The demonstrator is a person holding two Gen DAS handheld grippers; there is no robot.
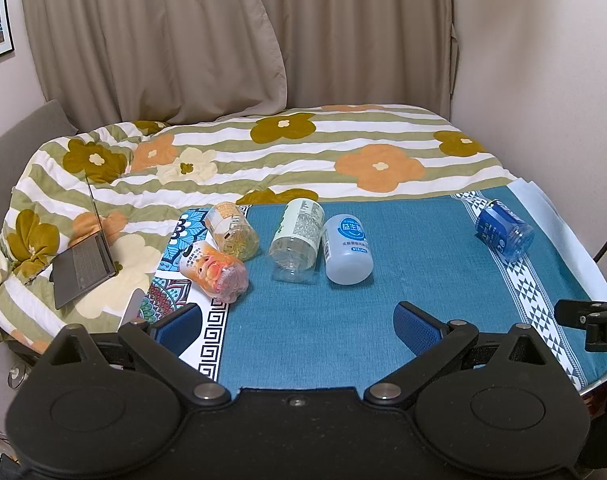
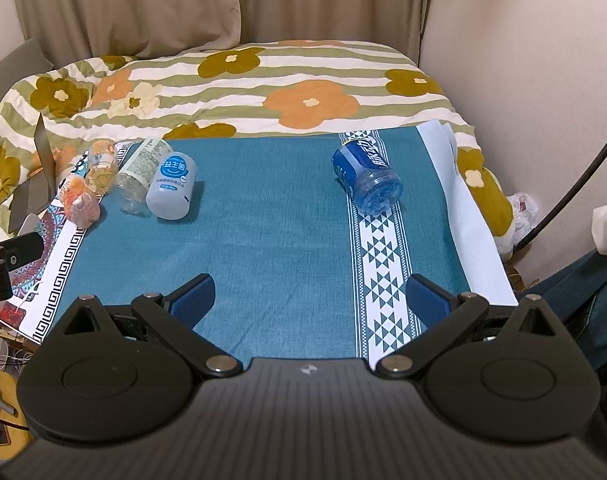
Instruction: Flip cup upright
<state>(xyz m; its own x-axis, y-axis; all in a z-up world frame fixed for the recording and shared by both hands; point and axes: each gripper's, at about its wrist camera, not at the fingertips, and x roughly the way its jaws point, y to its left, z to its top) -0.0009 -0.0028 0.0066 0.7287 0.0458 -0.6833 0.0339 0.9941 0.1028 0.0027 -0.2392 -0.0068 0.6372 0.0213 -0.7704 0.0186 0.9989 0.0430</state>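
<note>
Five cups lie tipped on the bench; the blue cup point(image 2: 366, 179) rests alone on the white patterned stripe point(image 2: 383, 264), base toward the camera, mouth away. Right tongs point(image 2: 310, 299), spread and empty, sit nearer than left tongs point(image 1: 297, 324), likewise spread.

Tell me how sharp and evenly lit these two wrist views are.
Left wrist: soft indoor light, sharp centre, fisheye bending the bed edge, dark corners. Right wrist: the blue cup is crisp with a faint shadow; the right gripper body close to the lens looks blurred.
</note>
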